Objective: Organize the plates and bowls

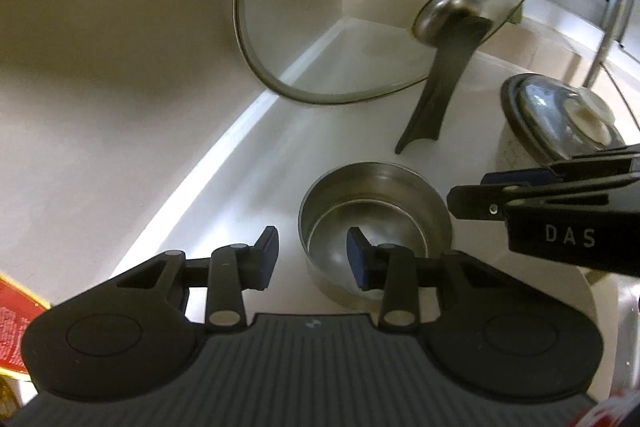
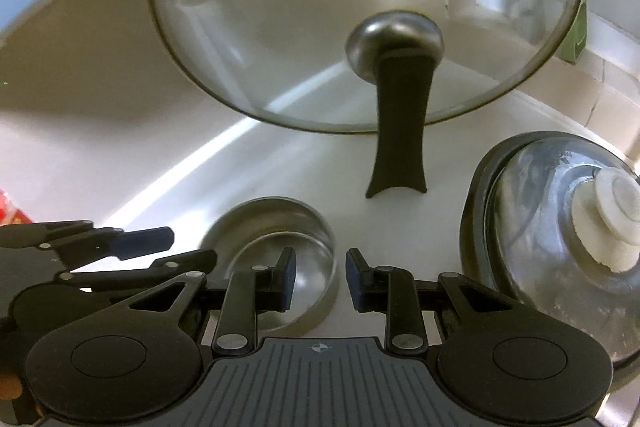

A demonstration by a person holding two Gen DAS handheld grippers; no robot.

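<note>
Left claw (image 1: 312,257) open, empty, right finger over rim of steel bowl (image 1: 374,223) on white bench (image 1: 248,163). Right claw (image 2: 320,277) open, empty, straddling bowl's right rim. Glass lid (image 2: 280,27) propped upright behind on black handle, top cut off. Lidded pot (image 2: 560,227) at right, partly cropped.

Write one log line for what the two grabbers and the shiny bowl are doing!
left gripper: open, empty, at steel bowl rim | right gripper: open, empty, beside bowl | glass lid: propped upright behind | bowl: on white counter
</note>
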